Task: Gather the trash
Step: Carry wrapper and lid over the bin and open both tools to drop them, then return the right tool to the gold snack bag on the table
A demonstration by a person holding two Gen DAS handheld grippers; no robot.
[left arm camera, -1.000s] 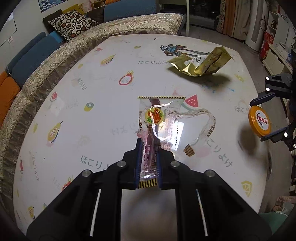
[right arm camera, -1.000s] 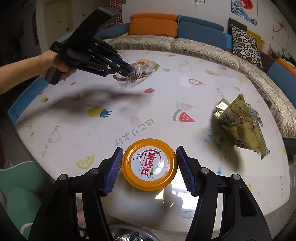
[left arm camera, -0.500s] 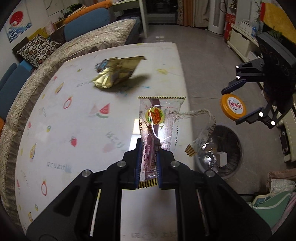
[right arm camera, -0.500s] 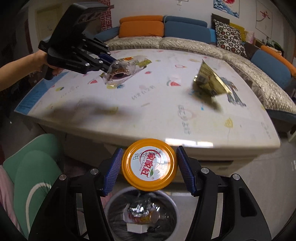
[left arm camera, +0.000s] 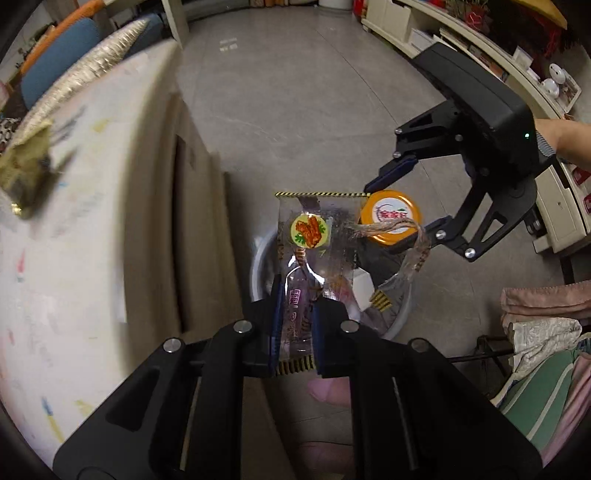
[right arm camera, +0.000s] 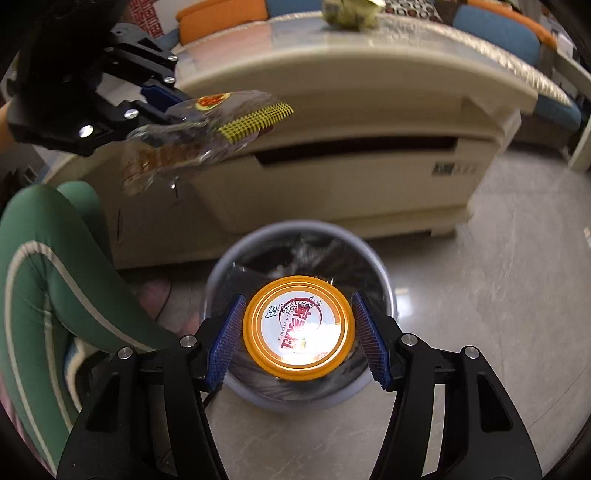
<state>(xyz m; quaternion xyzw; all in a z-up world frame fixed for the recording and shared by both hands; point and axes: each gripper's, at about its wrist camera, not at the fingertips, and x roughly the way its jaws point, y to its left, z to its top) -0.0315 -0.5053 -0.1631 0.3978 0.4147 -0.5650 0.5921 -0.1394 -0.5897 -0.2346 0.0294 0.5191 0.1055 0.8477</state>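
My left gripper (left arm camera: 295, 325) is shut on a clear snack wrapper (left arm camera: 310, 251) with a yellow round label; a torn strip hangs off its right side. In the right wrist view that wrapper (right arm camera: 207, 133) hangs at upper left from the left gripper (right arm camera: 162, 105). My right gripper (right arm camera: 298, 341) is shut on an orange jar lid (right arm camera: 298, 326) with a white centre and red print. The lid (left arm camera: 390, 216) hangs over a grey trash bin (right arm camera: 221, 269) lined with a black bag. The bin (left arm camera: 258, 266) lies under the wrapper in the left wrist view. A gold wrapper (right arm camera: 349, 11) lies on the table.
The cream table (right arm camera: 332, 66) with a drawer slot stands just behind the bin, over grey floor tiles. A person's leg in green trousers (right arm camera: 44, 266) is at the left of the bin. Sofa cushions (right arm camera: 495, 33) line the far side. Shelves (left arm camera: 461, 33) and cloth (left arm camera: 543, 317) are at right.
Both grippers swung off the table edge and down over the trash bin, each still holding its item. The bin now lies directly under the lid and the wrapper.
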